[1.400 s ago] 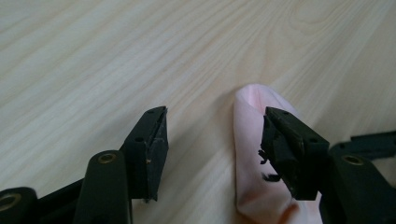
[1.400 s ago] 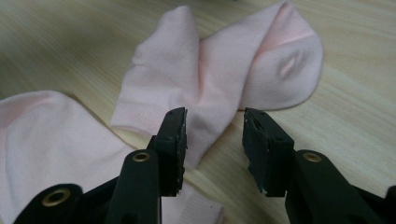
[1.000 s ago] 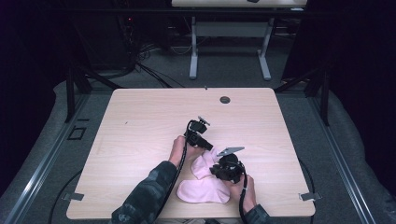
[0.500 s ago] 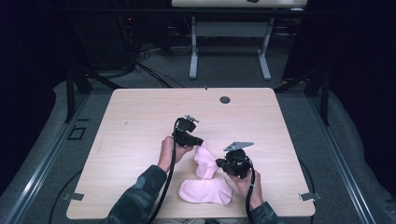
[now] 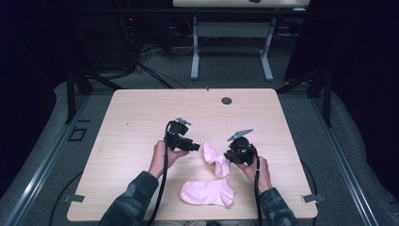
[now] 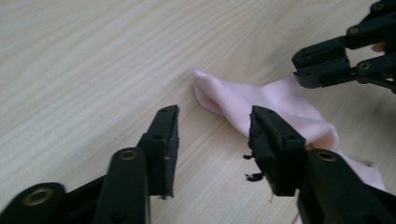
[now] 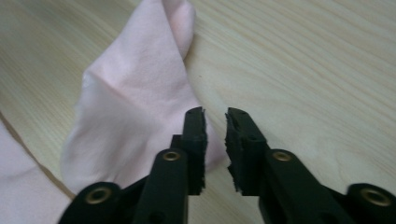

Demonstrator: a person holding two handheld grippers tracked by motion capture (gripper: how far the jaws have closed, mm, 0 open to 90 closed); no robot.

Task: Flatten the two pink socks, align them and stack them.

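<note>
Two pink socks (image 5: pixel 215 160) on the table (image 5: pixel 141 122) — both grippers (image 5: pixel 196 147) empty, parted.

A light wooden table (image 5: pixel 141 117) with rounded corners stands on grey carpet (image 5: pixel 226 70). A dark round grommet (image 5: pixel 227 100) sits near the table's 12 o'clock edge. Beyond it, at 12 o'clock, a second table (image 5: pixel 235 4) rises on white legs (image 5: pixel 194 52). Black cables (image 5: pixel 141 70) trail over the floor at 11 o'clock. Dark curtains (image 5: pixel 357 70) close the room at 3 o'clock, and the 9 o'clock side is dim.
</note>
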